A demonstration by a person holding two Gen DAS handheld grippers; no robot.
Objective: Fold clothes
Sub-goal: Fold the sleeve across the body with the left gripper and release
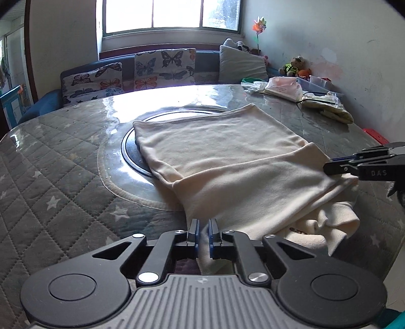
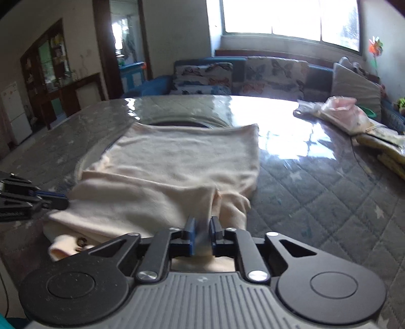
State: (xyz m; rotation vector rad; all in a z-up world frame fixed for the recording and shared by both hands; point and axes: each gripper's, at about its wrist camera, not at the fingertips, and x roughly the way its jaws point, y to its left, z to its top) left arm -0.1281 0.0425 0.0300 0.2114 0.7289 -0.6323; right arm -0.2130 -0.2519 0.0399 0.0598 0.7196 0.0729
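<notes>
Left tongs (image 1: pixel 204 234): blue pads nearly together, a narrow slit between them, with the near edge of the cream garment (image 1: pixel 227 157) pinched in that slit; cloth continues under the tongs body toward the camera. Right tongs (image 2: pixel 202 234): pads likewise almost closed, a fold of the same garment caught between them; this view is slightly blurred, so the exact layer gripped cannot be told. Each tongs appears in the other's view at the garment's side edge, touching the cloth. Garment lies flat on the worktop (image 1: pixel 63 182), the near portion doubled over the far portion, with loose bunched cloth at the near right corner. Its far end covers part of a dark round inset (image 1: pixel 131 149) in the worktop's centre. Worktop covering: grey quilted cloth with stars under a glossy clear sheet. Far right of worktop: bagged pink and yellow items (image 1: pixel 283 87), well apart from the garment. Beyond: sofa with butterfly cushions (image 1: pixel 164 67), window (image 1: pixel 172 15).
</notes>
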